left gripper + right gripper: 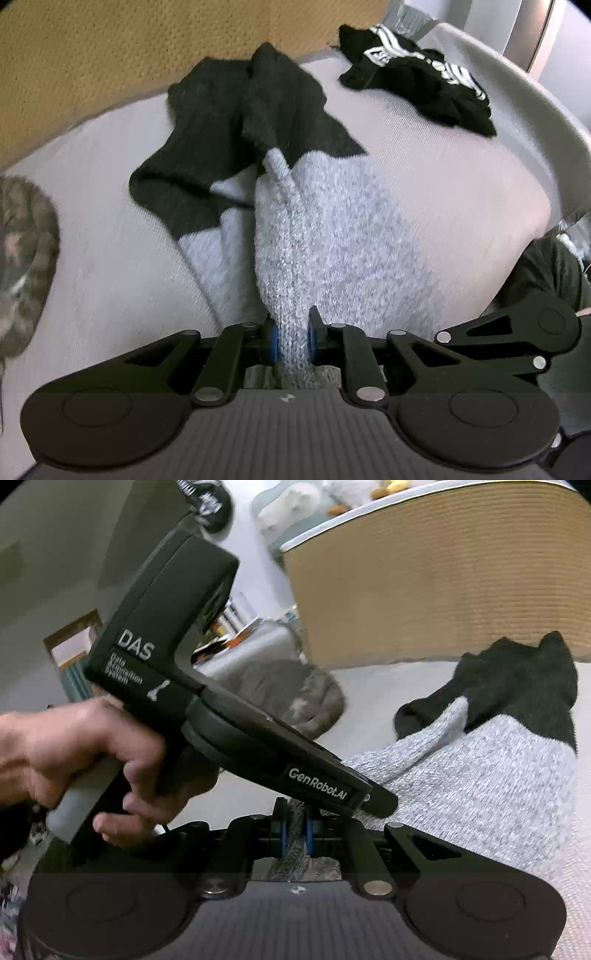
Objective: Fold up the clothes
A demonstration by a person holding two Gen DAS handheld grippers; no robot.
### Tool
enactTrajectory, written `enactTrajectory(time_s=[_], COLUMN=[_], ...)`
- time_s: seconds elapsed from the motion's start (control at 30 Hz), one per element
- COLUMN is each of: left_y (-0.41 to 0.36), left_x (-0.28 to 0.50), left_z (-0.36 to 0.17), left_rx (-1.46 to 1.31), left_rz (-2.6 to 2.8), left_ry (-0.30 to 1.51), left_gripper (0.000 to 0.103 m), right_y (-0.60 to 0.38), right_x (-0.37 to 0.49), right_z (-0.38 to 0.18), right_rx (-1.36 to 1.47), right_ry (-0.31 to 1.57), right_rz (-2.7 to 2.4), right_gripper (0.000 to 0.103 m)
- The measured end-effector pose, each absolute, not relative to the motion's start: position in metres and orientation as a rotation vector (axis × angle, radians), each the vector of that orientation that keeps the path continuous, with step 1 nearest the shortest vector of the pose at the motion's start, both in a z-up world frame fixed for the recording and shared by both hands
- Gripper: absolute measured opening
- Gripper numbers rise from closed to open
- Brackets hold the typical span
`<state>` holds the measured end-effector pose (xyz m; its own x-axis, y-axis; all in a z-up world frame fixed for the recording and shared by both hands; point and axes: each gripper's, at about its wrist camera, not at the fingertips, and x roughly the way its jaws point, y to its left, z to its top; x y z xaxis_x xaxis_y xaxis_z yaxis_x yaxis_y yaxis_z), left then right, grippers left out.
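Note:
A grey knit sock with a black toe and heel (314, 229) stretches away across the pale bed cover (443, 166). My left gripper (293, 338) is shut on its grey cuff, the fabric pinched between the blue pads. In the right wrist view the same sock (480, 775) runs off to the right. My right gripper (293, 829) is shut on the knit cuff too. The left gripper's black body (207, 686), held by a hand (85, 753), crosses in front and hides part of the sock.
A black garment with white stripes (413, 77) lies at the far right of the bed. A camouflage-patterned cloth (22, 258) sits at the left edge. A tan padded headboard (110, 55) rises behind. A dark item (546, 273) lies at the bed's right side.

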<state>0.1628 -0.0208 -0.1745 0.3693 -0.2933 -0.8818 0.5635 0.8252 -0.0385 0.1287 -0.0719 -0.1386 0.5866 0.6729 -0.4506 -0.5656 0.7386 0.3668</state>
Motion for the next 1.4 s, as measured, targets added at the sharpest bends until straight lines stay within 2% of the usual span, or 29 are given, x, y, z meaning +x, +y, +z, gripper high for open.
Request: enactTrajectory(time_s=[0.37,0.43,0.5,0.6,1.0,1.2,1.4], left_y=[-0.026,-0.025,-0.021,-0.016,0.006,0.005,0.002], left_x=[0.175,0.174,0.173,0.171,0.163,0.163,0.169], left_z=[-0.204,-0.202,-0.202,-0.201,-0.202,-0.204,-0.178], left_rx=[0.413,0.432,0.436,0.440,0.445,0.491,0.448], left_rz=[-0.528,-0.532,-0.525,-0.514,-0.475,-0.477,-0.486], left_ry=[1.132,1.126,1.127,1.128,1.150,1.172,1.125], left_gripper=[0.024,0.027,0.037,0.041,0.042,0.042,0.044], right_y=[-0.057,-0.053,-0.047,-0.040,-0.054,-0.097,-0.154], right_x=[0.136,0.130,0.128,0.131,0.127,0.137,0.157], right_z=[-0.176,-0.176,-0.176,-0.189,-0.195,-0.184,-0.190], right_rx=[0.164,0.136,0.100,0.071,0.098,0.199,0.348], right_ry=[0.725,0.715,0.711,0.774,0.788,0.743,0.686], right_rz=[0.720,0.716,0.713,0.716,0.777,0.776,0.547], right_gripper=[0.010,0.010,0.010,0.015,0.021,0.031,0.031])
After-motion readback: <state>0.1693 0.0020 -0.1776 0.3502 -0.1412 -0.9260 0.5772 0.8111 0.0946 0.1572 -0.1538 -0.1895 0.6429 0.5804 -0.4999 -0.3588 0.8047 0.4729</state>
